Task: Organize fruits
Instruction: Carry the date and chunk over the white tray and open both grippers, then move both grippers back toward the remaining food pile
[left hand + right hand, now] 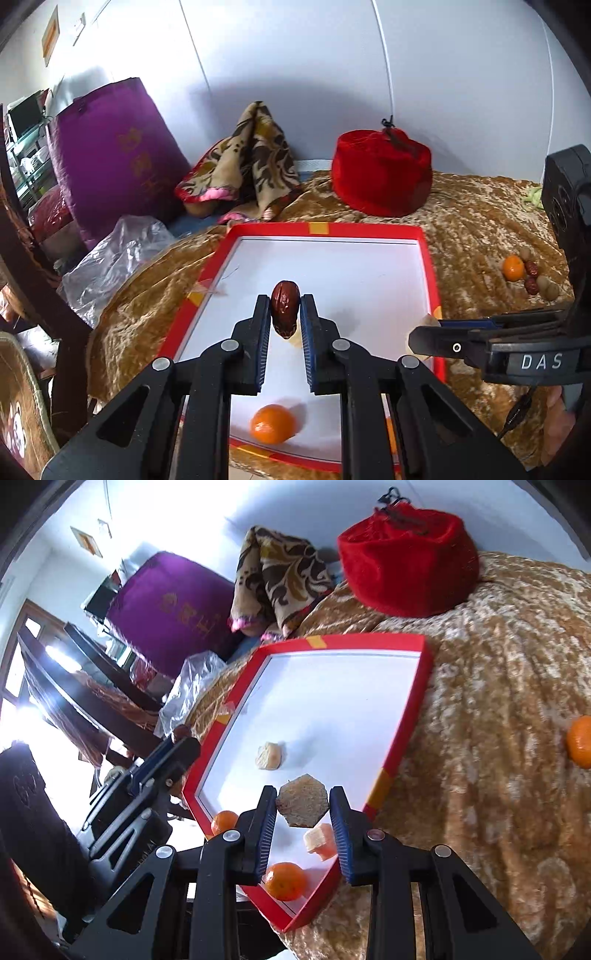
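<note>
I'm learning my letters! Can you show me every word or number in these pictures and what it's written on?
"DAS": white letters on the black body of the right gripper, seen from the left wrist camera.
Gold characters on the purple bag: too blurred to read.
Embossed round marks on the black camera housing: not readable.
The red tray shows only plain yellow patches, no writing.

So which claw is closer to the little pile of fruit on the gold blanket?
Right. The pile of fruit sits outside the red tray, on its right-hand side. The right gripper reaches in over that same edge holding a brown hexagonal biscuit, while the left gripper holds a red date mid-tray.
</note>
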